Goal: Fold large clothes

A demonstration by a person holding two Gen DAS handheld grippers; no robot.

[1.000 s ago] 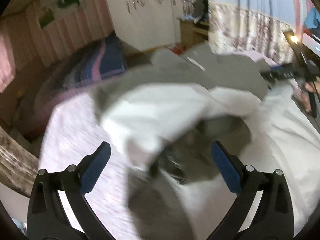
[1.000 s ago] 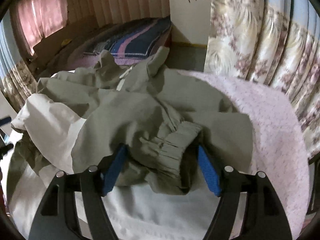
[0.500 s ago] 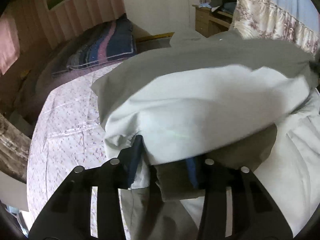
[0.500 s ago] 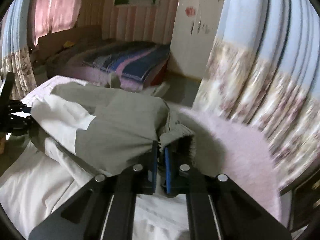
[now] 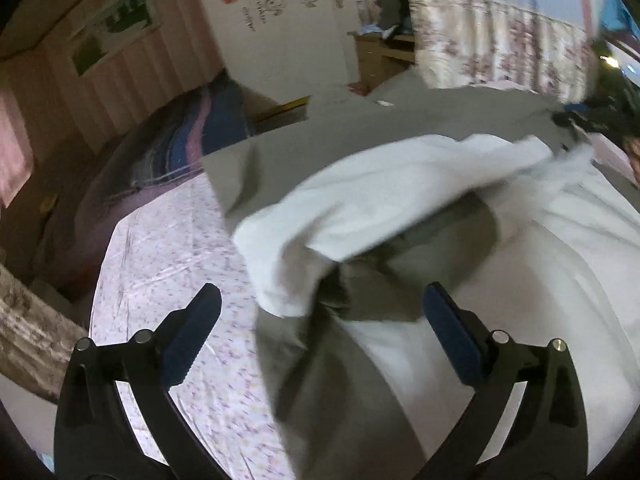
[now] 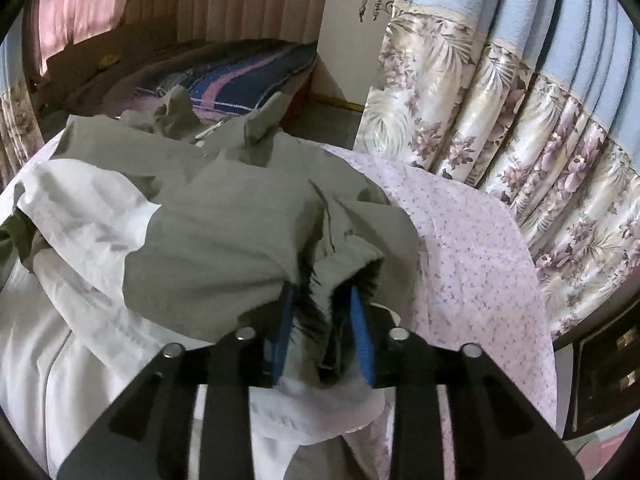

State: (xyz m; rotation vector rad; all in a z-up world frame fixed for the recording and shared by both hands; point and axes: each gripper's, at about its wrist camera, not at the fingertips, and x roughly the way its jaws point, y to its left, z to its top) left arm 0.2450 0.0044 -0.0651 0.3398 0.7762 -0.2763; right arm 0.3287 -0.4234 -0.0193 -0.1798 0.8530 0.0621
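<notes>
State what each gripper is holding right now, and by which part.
The left gripper is open and holds nothing. The right gripper has its fingers close around the elastic cuff of the grey-and-white jacket; a firm grip cannot be confirmed.
</notes>
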